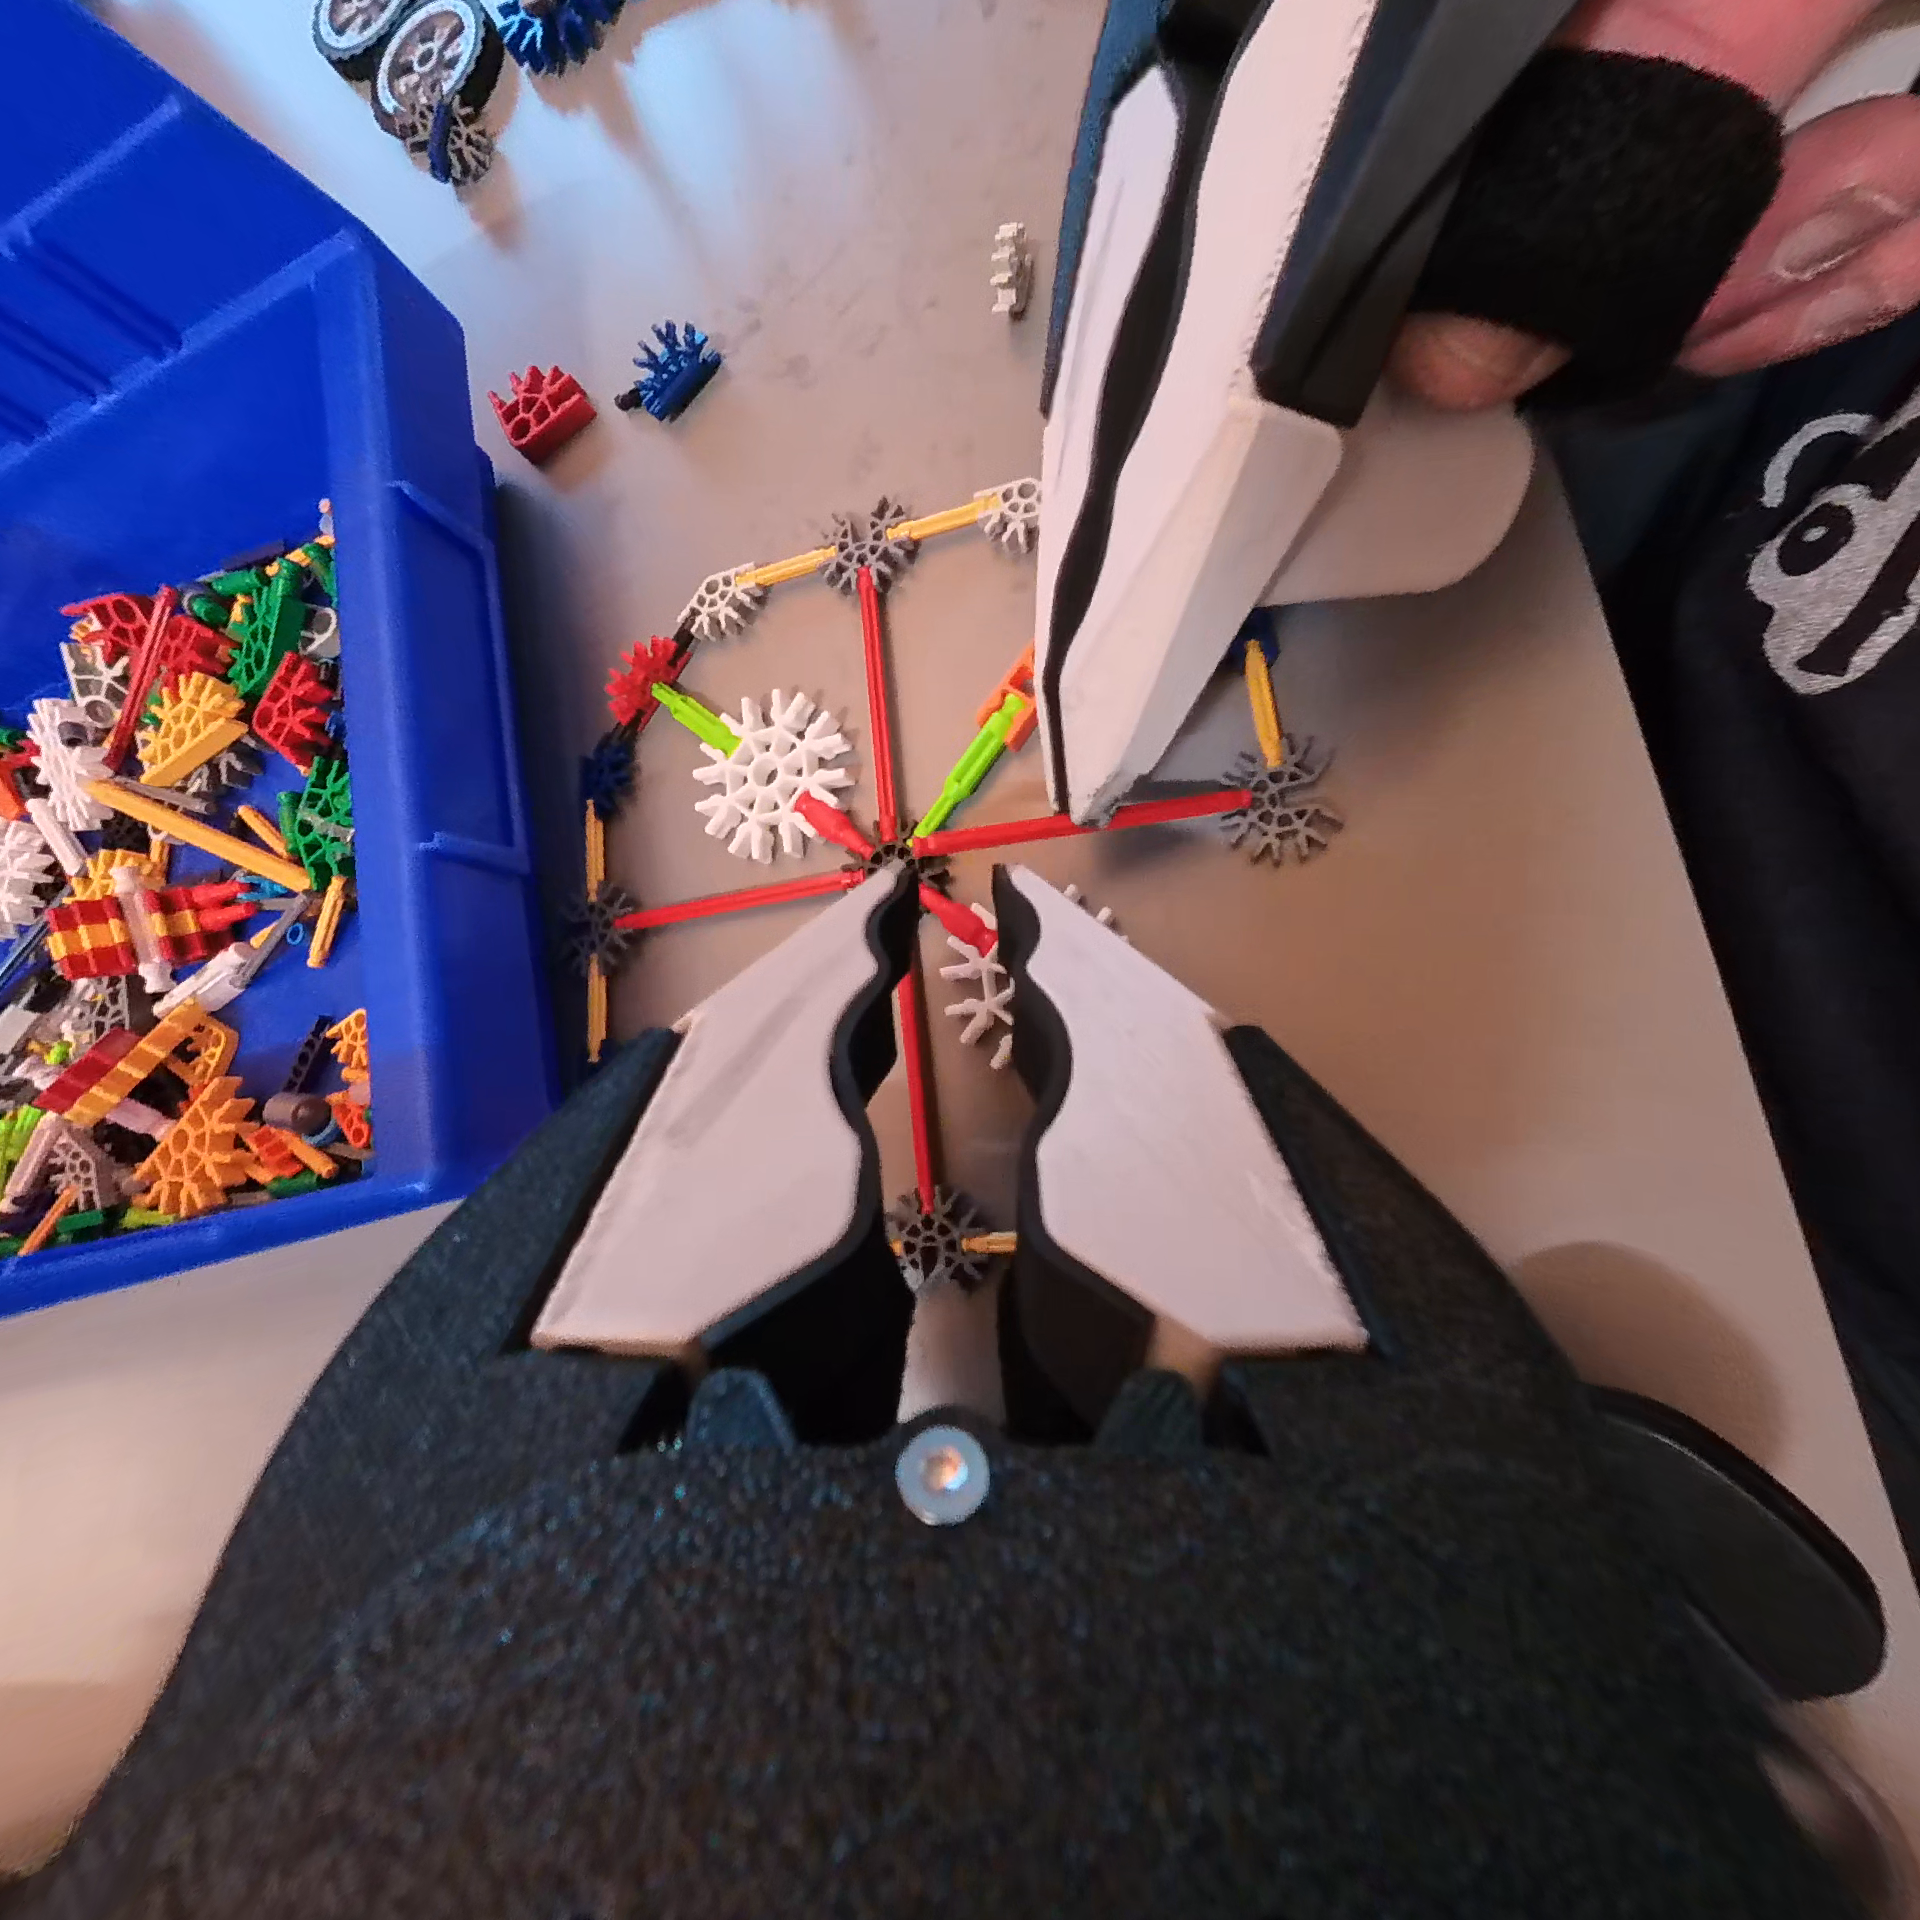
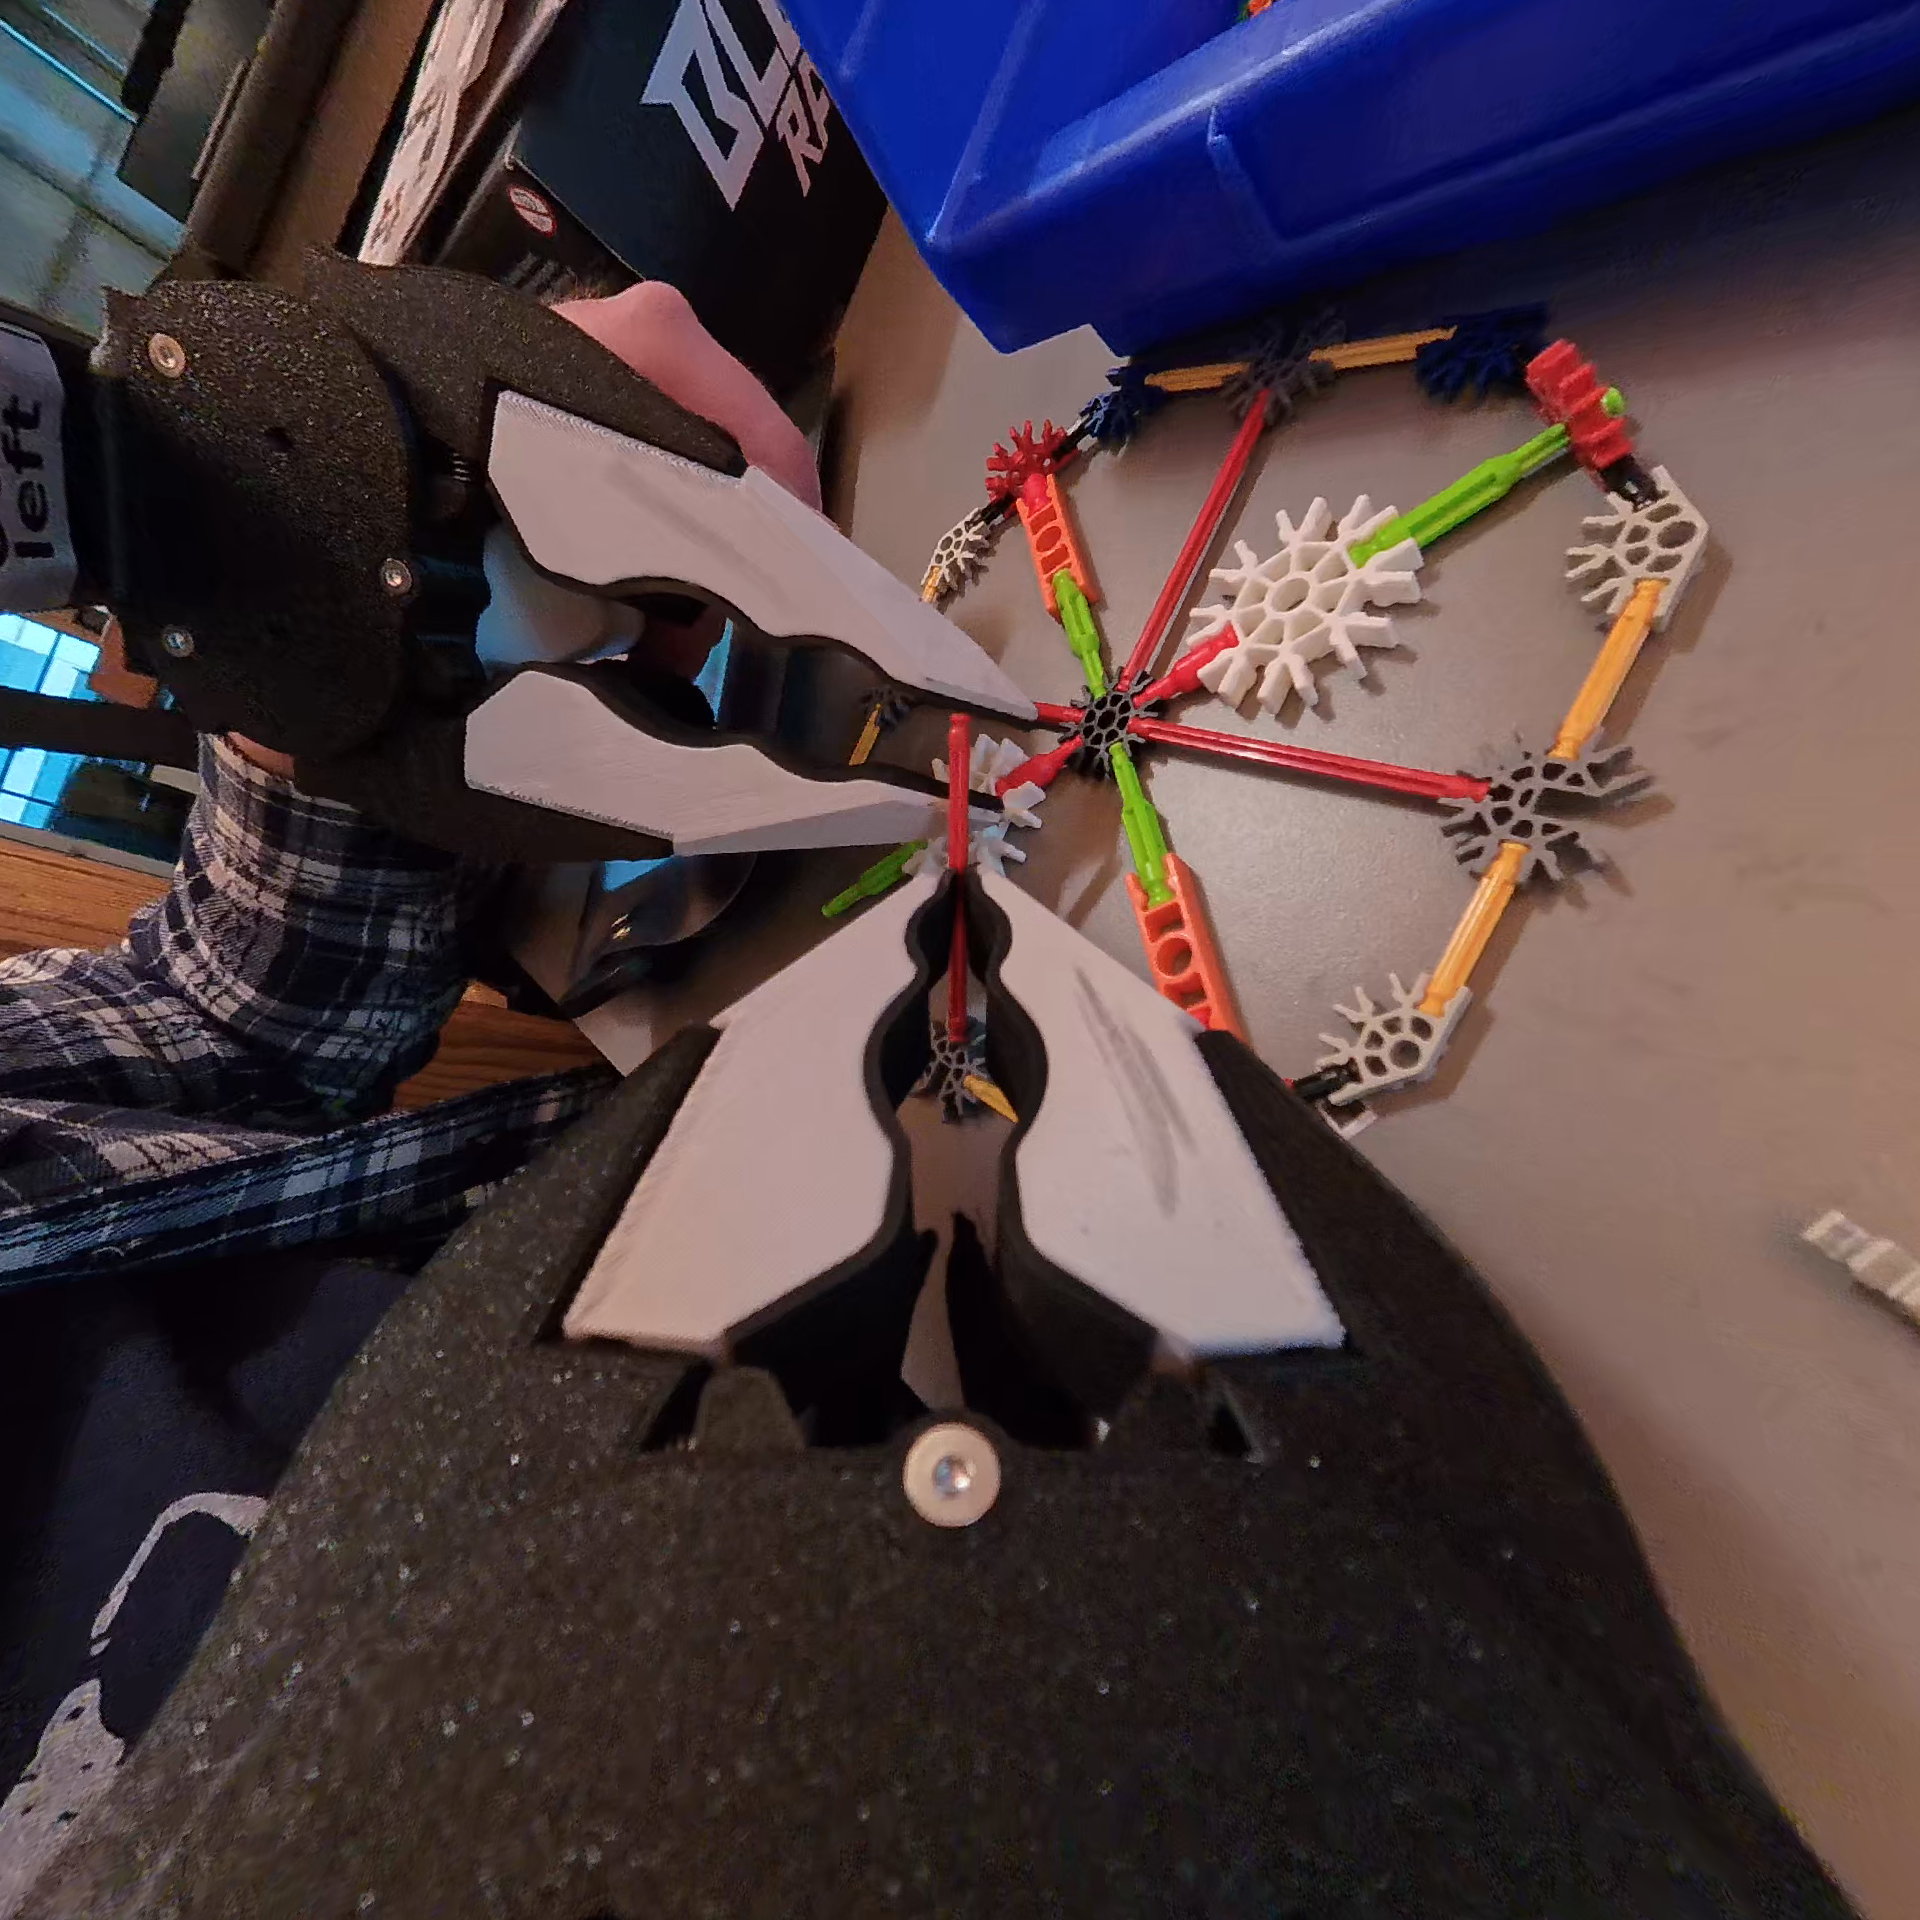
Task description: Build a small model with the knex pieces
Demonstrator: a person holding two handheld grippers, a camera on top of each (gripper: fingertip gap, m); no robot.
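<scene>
Right tongs (image 2: 961, 883) pinch a red rod (image 2: 958, 800) at frame centre; left tongs (image 1: 951, 883) slightly spread by the wheel's black hub (image 1: 891, 857), blue bin (image 1: 436, 727) left.

Both the left gripper (image 1: 951, 883) and the right gripper (image 2: 964, 878) have speckled black bodies, white wedge fingers (image 2: 790, 1132) lined with wavy black pads, and a silver screw (image 2: 951, 1475) behind the fingers; the wearer shows a plaid sleeve (image 2: 270, 997) and black finger wrap (image 1: 1590, 187)
</scene>
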